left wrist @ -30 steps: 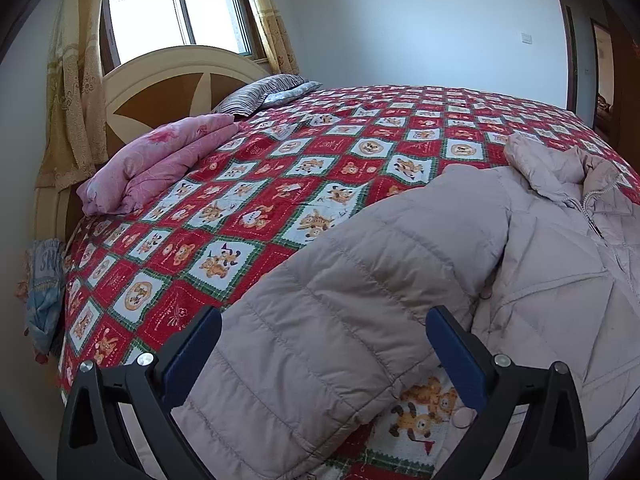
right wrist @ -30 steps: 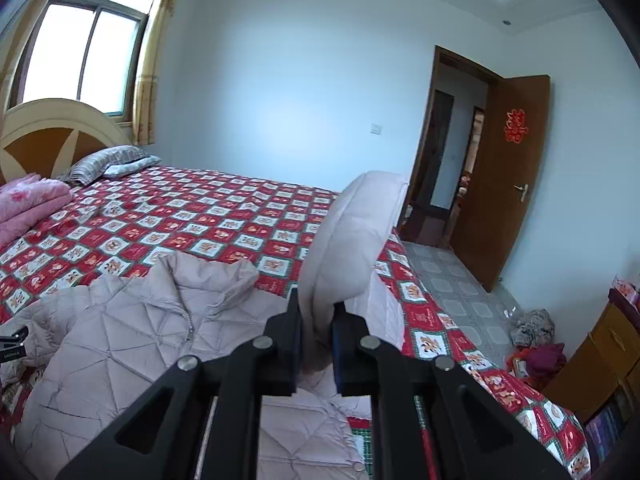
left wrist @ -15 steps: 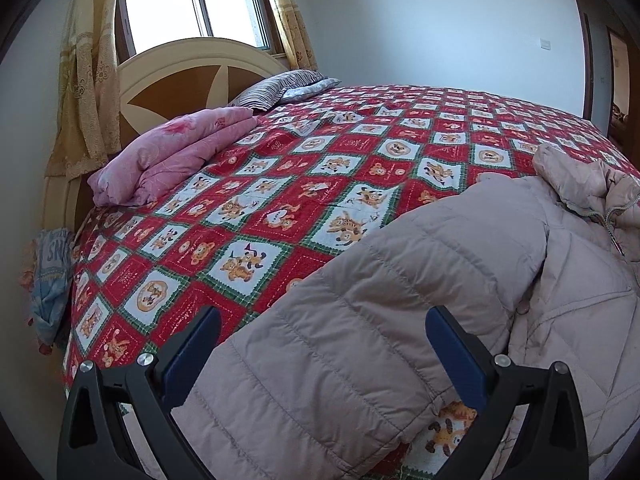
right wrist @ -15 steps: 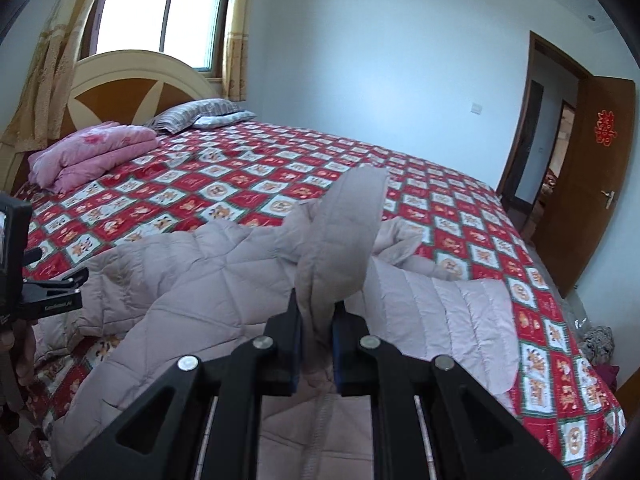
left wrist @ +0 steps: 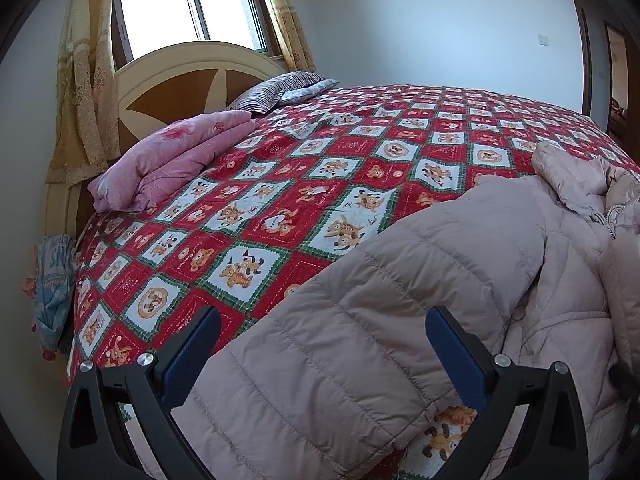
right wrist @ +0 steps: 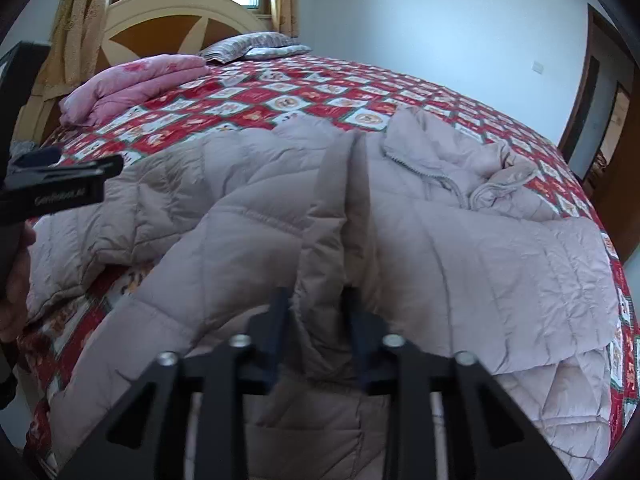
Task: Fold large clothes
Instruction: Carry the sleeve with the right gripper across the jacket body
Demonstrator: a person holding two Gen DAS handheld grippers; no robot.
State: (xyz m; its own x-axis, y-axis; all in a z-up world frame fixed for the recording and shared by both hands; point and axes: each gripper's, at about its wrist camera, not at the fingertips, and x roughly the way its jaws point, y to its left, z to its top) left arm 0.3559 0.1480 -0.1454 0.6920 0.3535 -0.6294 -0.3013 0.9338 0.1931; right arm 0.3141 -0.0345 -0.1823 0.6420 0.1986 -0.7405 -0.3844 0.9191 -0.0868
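Note:
A pale pink quilted down jacket [right wrist: 460, 208] lies spread on the bed. Its left sleeve [left wrist: 360, 340] runs between the wide-open fingers of my left gripper [left wrist: 320, 344], which hovers over it without holding it. My right gripper [right wrist: 318, 312] is shut on the jacket's right sleeve [right wrist: 340, 216] and holds it low over the jacket's chest. The collar and zip [right wrist: 444, 176] lie beyond. The left gripper also shows at the left edge of the right wrist view [right wrist: 60, 188].
The bed has a red checked cartoon bedspread [left wrist: 320, 184]. A folded pink quilt [left wrist: 176, 160] and striped pillows [left wrist: 280, 88] lie by the headboard [left wrist: 180, 80]. A window and curtains are behind. A brown door [right wrist: 608, 128] stands at the right.
My right gripper has carried the sleeve from high in the air down and leftward over the jacket's front. My left gripper has shifted slightly left, still open over the left sleeve.

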